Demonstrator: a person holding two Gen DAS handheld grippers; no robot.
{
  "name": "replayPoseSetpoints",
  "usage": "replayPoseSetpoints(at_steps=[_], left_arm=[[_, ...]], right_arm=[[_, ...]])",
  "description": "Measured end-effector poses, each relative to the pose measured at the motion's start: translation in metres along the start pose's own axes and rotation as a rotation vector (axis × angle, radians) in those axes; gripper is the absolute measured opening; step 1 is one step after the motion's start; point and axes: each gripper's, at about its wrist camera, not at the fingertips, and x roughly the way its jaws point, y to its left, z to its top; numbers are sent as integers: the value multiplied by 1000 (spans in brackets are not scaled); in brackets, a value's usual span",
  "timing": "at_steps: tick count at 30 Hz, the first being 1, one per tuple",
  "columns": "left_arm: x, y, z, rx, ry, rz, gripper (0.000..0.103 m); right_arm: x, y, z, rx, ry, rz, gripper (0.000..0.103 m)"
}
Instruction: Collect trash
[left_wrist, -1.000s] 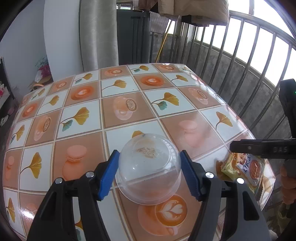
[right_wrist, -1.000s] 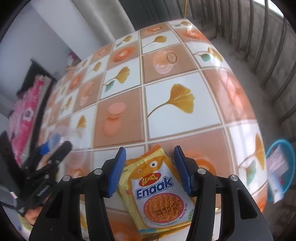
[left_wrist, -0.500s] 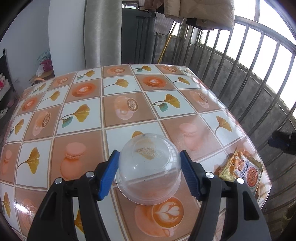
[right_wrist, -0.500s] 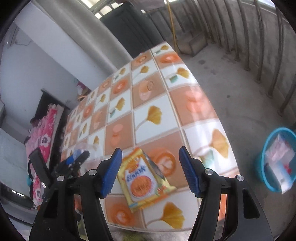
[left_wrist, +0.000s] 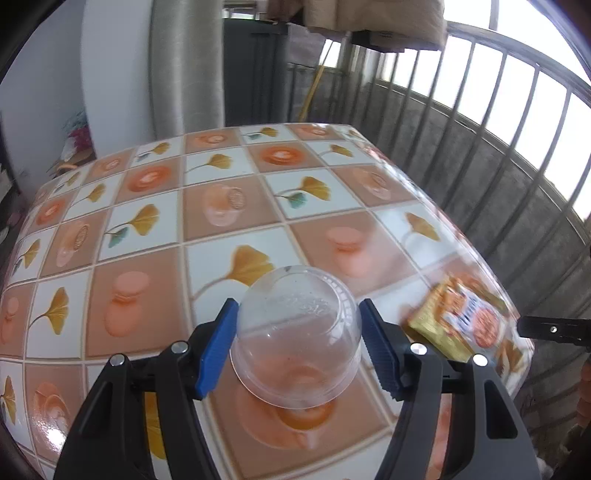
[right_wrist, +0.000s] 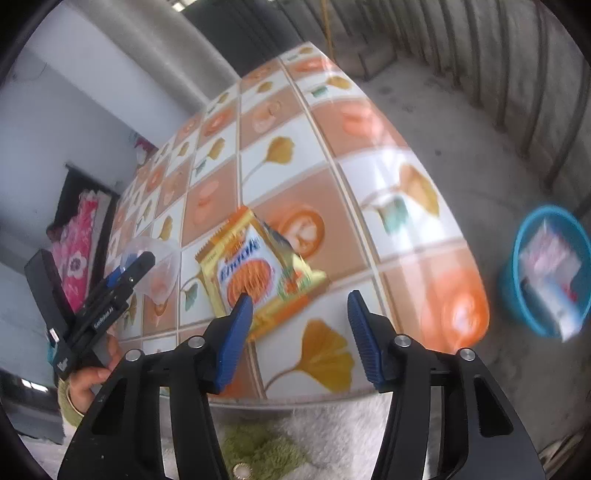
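A clear plastic cup (left_wrist: 297, 334) sits upside down between the blue pads of my left gripper (left_wrist: 297, 345), which is shut on it just above the tiled table (left_wrist: 236, 206). The cup also shows in the right wrist view (right_wrist: 157, 267). A yellow Enaak snack packet (right_wrist: 255, 266) lies flat near the table's corner; it also shows in the left wrist view (left_wrist: 461, 319). My right gripper (right_wrist: 299, 328) is open and empty, pulled back off the table edge, with the packet just beyond its left pad.
A blue bin (right_wrist: 550, 269) with trash in it stands on the concrete floor to the right of the table. A metal railing (left_wrist: 517, 147) runs behind the table. A white and green rug (right_wrist: 295, 435) lies below the table's near edge.
My right gripper let go of the snack packet and drew back from the table; the packet now lies on the table. My left gripper kept hold of the cup and shifted slightly.
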Motion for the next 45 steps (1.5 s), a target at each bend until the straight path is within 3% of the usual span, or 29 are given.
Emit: replayPoseSetpoints(at_steps=[6,16,23,26,28,29,35,40,45], left_arm=[[3,-27,-1,41,13,-80,65],[13,-59,-2,132,10,-92,65],[14,-60,-2,129,9,-91,65],[12,-54,-2,116,8,-79,65],[11,-49,-2,101,6,-67,65],[11,-46,-2,94,6,-63,65],[7,-37,-5,73,4,-47,65],[6,-37,-6,71,4,-43,66],[6,-35,-6,65,0,-41,66]], right_arm=[[12,-4,4,69,-7,53,37],[27,-17,13,197,6,163,12],[2,-9,16,78,-73,59,15],[-2,-2,20,20,-93,19,28],[2,4,23,-25,-93,-17,44],[5,8,25,-45,-93,-39,44],[32,34,22,-201,-81,-196,44],[42,53,7,-349,-94,-330,39],[40,56,2,-369,-82,-357,28]])
